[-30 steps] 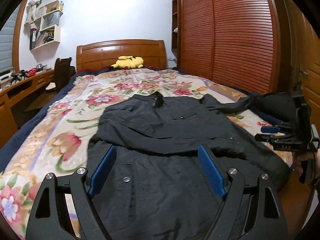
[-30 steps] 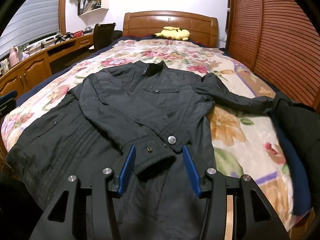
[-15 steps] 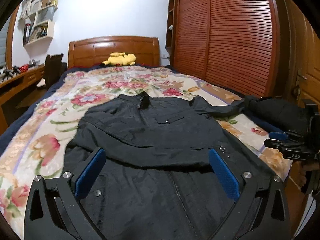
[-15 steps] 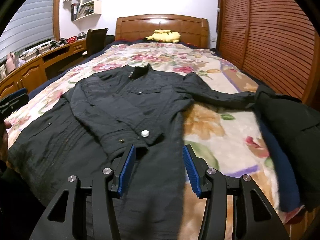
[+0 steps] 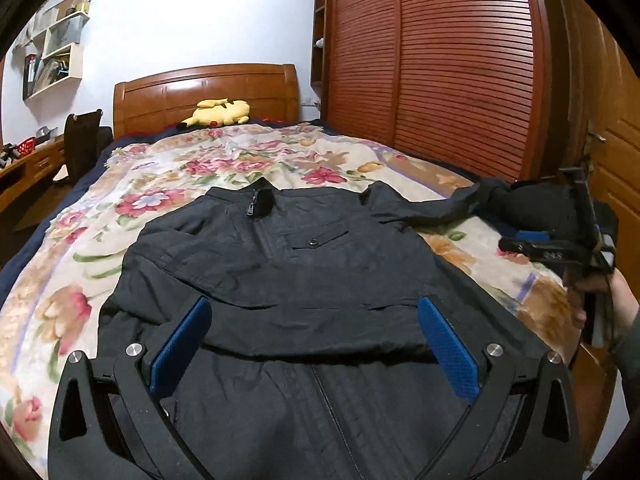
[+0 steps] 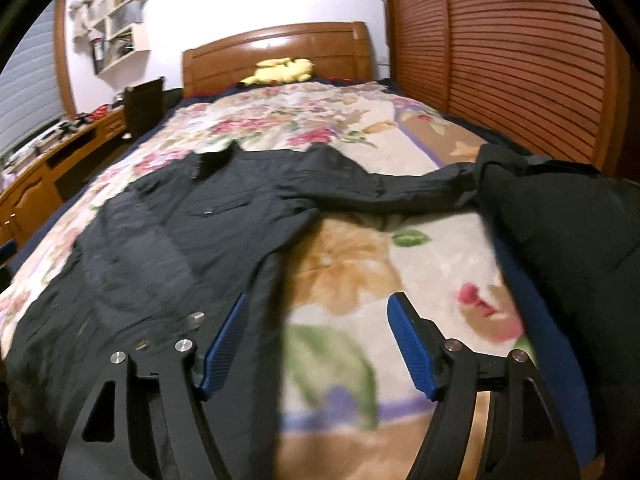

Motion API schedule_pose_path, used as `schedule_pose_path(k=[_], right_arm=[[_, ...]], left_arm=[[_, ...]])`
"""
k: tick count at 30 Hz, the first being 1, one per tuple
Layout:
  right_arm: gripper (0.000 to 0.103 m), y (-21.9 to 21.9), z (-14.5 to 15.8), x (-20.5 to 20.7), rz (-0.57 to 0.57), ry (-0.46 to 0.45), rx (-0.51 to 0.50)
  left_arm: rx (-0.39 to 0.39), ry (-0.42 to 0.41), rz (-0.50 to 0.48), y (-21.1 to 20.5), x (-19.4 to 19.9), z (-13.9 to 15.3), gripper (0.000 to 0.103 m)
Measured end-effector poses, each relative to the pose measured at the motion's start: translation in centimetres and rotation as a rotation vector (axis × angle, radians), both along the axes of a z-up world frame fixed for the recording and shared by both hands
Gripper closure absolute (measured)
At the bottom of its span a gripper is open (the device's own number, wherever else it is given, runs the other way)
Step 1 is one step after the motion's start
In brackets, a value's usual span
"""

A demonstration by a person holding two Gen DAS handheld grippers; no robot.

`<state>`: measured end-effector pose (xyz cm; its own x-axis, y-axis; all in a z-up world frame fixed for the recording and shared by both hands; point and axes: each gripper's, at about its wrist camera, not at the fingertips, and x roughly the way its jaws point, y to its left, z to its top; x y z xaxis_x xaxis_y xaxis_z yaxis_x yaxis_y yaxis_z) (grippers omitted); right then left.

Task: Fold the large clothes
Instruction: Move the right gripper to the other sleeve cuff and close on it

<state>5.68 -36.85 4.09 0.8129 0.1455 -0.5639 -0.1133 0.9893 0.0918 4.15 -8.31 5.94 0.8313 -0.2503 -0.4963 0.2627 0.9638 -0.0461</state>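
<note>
While your left tongs [image 5: 314, 344] gape wide over the jacket [image 5: 288, 264], gripping nothing, your right tongs [image 6: 318, 338] have just been opening, empty, at its right hem. The jacket lies flat toward the bed's [image 5: 120, 184] foot, one sleeve [image 6: 380, 188] reaching the right edge.

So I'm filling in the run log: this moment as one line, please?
black zip-front jacket: flat on floral bedspread, one sleeve folded across | left gripper: open, empty | right gripper: jaws just opened, empty
</note>
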Motion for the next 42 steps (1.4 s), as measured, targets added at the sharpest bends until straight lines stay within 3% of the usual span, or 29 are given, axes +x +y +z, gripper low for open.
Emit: schedule_pose_path(k=[14,30,38,40,42], right_arm=[[0.030,-0.1,-1.3,10.0,-0.065,0.039,0.067],[0.030,0.0,-4.1,18.9,-0.151,0.107,0.126],[0.030,-0.9,-5.3,22.3,-0.234,0.146,0.163],[0.036,-0.4,-5.5,22.9,-0.227,0.152,0.139],[0.064,0.3,-5.6,23.2,-0.206,0.157,0.097]], left_arm=[[0.034,0.005,-0.054,-1.5,3.3,-1.9,0.000],[0.031,0.034,-0.104,-1.4,3.8,-4.3,0.000],[-0.013,0.077,-0.099,-0.1,4.6,-5.2,0.000],[-0.024,0.078,-0.098,0.0,4.6,-5.2,0.000],[-0.025,0.079,-0.097,0.0,4.6,-5.3,0.000]])
